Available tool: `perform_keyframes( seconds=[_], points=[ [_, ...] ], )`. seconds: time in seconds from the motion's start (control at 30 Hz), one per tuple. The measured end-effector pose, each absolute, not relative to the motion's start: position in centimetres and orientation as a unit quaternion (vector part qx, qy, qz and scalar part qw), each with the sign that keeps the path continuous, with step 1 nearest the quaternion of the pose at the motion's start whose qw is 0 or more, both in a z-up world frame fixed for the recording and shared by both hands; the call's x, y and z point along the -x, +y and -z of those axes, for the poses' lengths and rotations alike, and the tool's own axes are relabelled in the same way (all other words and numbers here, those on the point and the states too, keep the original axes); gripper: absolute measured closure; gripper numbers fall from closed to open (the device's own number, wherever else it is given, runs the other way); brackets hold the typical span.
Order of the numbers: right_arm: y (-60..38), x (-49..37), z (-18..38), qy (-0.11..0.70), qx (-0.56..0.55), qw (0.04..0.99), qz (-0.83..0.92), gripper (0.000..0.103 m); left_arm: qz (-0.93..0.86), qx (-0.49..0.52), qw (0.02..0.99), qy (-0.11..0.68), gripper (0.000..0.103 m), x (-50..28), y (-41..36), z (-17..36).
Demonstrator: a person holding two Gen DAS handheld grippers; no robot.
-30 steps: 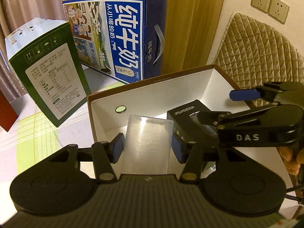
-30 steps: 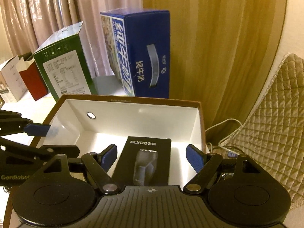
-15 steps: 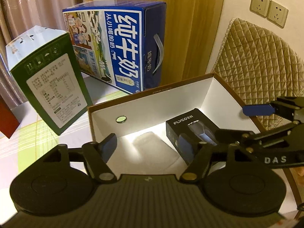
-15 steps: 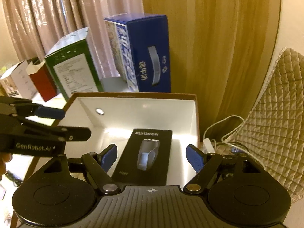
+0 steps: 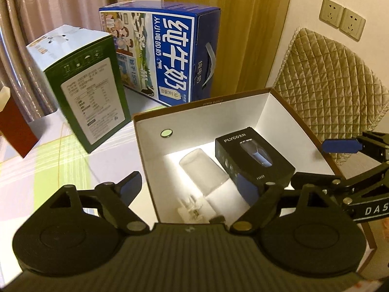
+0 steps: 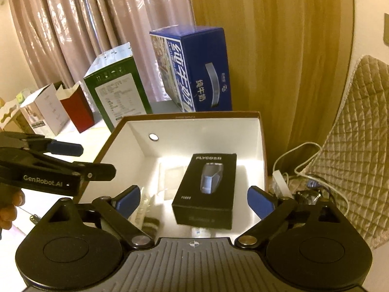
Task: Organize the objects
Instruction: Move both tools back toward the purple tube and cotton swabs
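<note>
An open brown box with a white inside (image 5: 201,121) (image 6: 257,143) sits on the table. In it lie a black FLYCO shaver box (image 5: 252,155) (image 6: 206,189) and a clear plastic cup (image 5: 204,170) on its side, faint in the right wrist view (image 6: 170,180). My left gripper (image 5: 190,185) is open and empty, raised above the box's near left edge. My right gripper (image 6: 193,200) is open and empty above the shaver box. Each gripper shows in the other's view, the right (image 5: 340,146) and the left (image 6: 65,147).
A green carton (image 5: 87,92) (image 6: 116,92) and a blue milk carton (image 5: 165,56) (image 6: 194,68) stand behind the box. A red bag (image 6: 77,107) and white bags (image 6: 43,112) stand further left. A quilted chair back (image 5: 328,80) and white cables (image 6: 304,160) are at the right.
My left gripper opened and let go of the clear cup, which now lies in the box. Both grippers have pulled back and up from the box.
</note>
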State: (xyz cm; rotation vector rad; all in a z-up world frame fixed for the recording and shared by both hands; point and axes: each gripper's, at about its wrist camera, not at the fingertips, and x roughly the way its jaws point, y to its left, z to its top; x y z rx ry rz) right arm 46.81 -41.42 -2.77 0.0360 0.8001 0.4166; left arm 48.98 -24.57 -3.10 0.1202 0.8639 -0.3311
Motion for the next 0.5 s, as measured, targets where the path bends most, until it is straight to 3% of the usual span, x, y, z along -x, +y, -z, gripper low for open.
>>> perform_keyframes(
  seconds=[0.5],
  points=[
    [-42.7, -40.2, 0.7, 0.386, -0.052, 0.902, -0.188, 0.003, 0.144, -0.033, 0.894, 0.422, 0.017, -42.2, -22.7, 0.7]
  ],
)
